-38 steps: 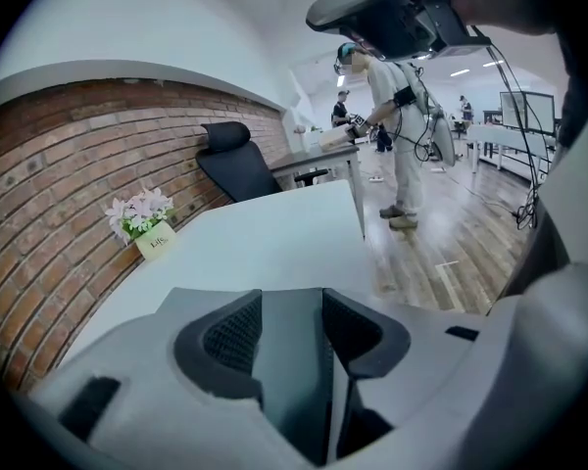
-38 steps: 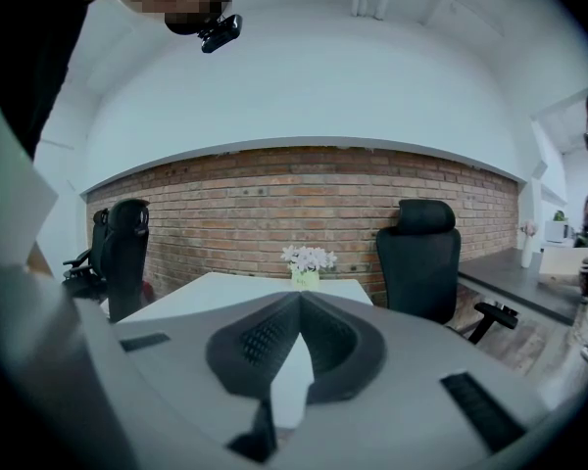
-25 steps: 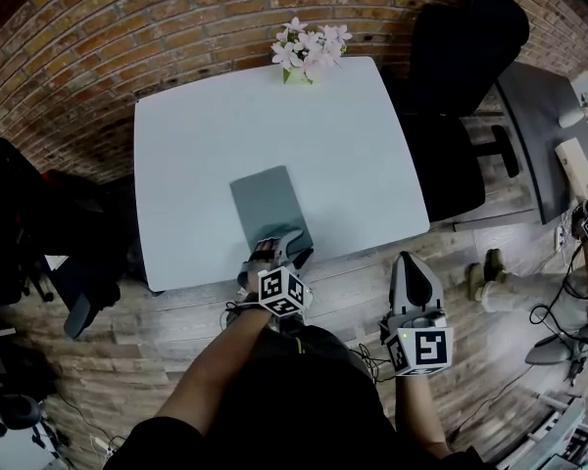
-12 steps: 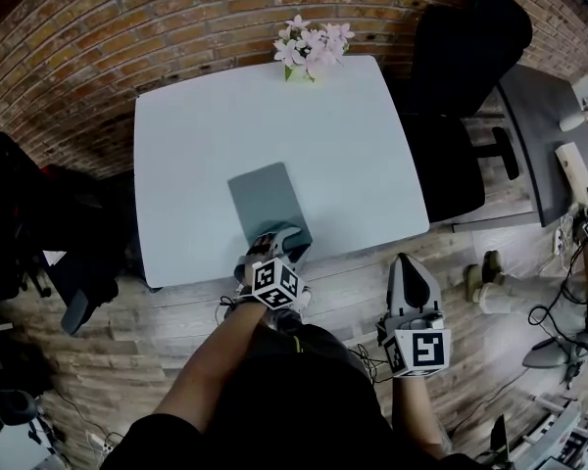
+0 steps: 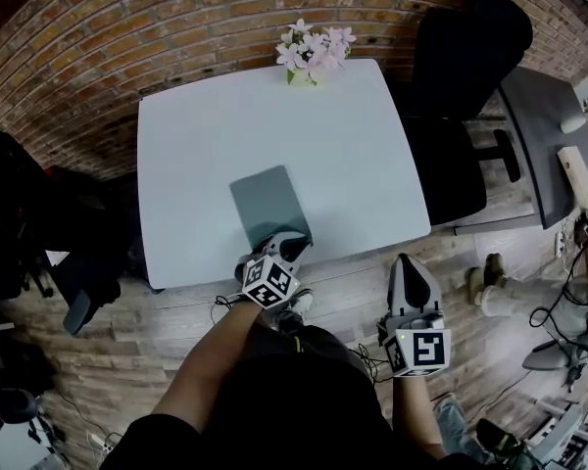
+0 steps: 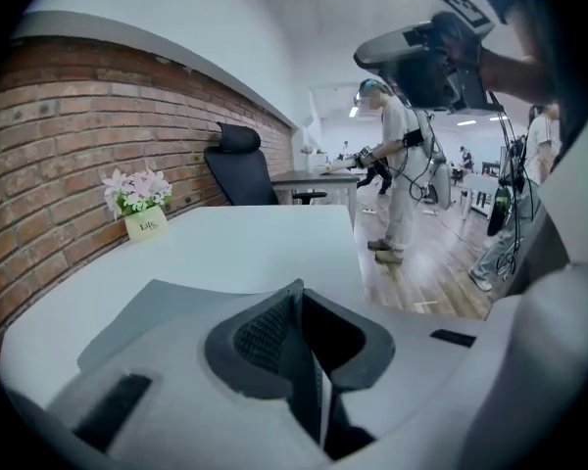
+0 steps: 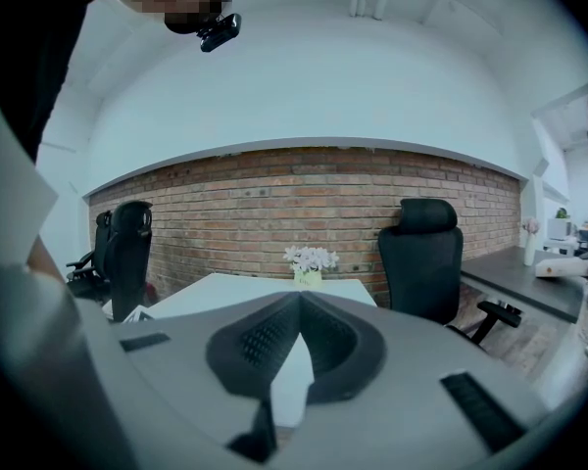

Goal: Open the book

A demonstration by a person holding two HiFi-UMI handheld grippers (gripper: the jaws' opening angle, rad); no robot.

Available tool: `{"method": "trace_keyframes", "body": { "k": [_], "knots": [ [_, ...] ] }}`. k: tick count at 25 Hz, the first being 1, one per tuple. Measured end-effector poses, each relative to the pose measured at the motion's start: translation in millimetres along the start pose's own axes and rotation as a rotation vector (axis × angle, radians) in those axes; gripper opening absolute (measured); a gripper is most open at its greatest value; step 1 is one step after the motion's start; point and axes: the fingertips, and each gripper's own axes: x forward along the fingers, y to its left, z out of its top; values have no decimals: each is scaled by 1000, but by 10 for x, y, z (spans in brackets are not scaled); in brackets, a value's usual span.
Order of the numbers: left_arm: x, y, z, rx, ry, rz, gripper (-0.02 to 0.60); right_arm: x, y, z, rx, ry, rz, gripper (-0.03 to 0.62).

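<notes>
A closed grey-green book (image 5: 267, 202) lies flat on the white table (image 5: 225, 116), near its front edge. My left gripper (image 5: 292, 247) is at the book's near right corner. In the left gripper view its jaws (image 6: 299, 292) are closing, with the tips almost together. A thin pale strip that looks like the book's edge is pinched between them. The rest of the book is hidden under the jaws there. My right gripper (image 5: 410, 262) hangs over the wooden floor, right of the table and off it. It is shut (image 7: 297, 302) with nothing in it.
A pot of pink-white flowers (image 5: 312, 49) stands at the table's far edge by the brick wall. A black office chair (image 5: 461, 57) is at the table's right, with a dark desk (image 5: 539, 135) beyond. People stand further off (image 6: 392, 164).
My left gripper has rolled a little and its jaws have come together at the book's near right corner. The book and my right gripper have stayed put.
</notes>
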Motion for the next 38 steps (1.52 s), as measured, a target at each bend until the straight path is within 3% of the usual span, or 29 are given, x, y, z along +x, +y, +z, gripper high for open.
{"method": "trace_keyframes", "body": {
  "k": [8,18,23,32,38],
  "knots": [
    [-141,131,115,-191,-117,33,43,74,96,37,9,-9,27,11],
    [-438,286,340,-320,-245,91,37,128,180,13,-12,11,39,11],
    [-790,443,499,-433,-377,183,35,195,301,44,-8,-26,85,11],
    [-1687,737,428,-737,-630,363,35,377,561,30,-32,10,150,11],
    [-2175,839,140,-823,-693,473,35,516,812,13,-78,31,213,11]
  ]
}}
